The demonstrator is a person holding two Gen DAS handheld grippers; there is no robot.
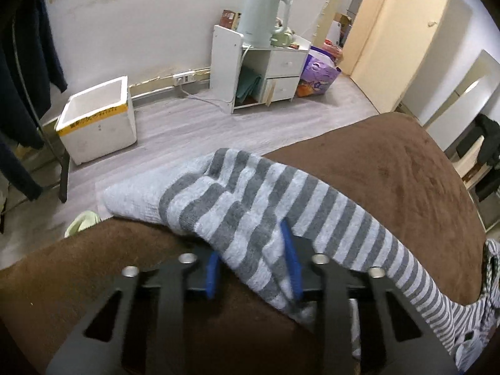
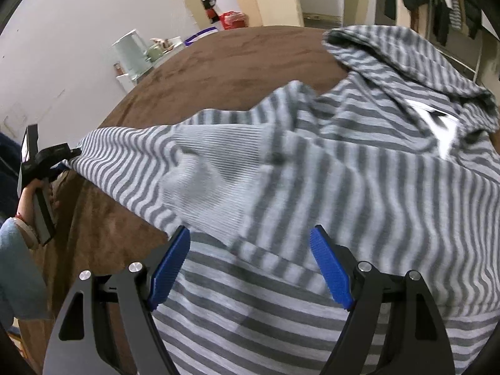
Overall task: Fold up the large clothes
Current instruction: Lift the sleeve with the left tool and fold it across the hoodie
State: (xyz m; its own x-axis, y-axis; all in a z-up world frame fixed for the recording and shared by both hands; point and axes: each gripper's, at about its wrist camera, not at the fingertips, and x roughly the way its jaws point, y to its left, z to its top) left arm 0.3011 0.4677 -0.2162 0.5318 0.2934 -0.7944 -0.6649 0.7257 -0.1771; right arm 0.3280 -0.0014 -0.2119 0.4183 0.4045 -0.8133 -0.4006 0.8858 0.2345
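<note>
Left fingers clamped on striped sleeve; right fingers apart over hoodie.

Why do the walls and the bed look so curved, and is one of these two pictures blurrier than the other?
Both views come through fisheye lenses, so the brown blanket bulges and dark corners frame each picture. The left wrist view is fairly sharp: the kettle has clean edges. The right wrist view is softer: stripes on the striped hoodie smear, as from motion. Lighting is even indoor light, without strong glare.
</note>
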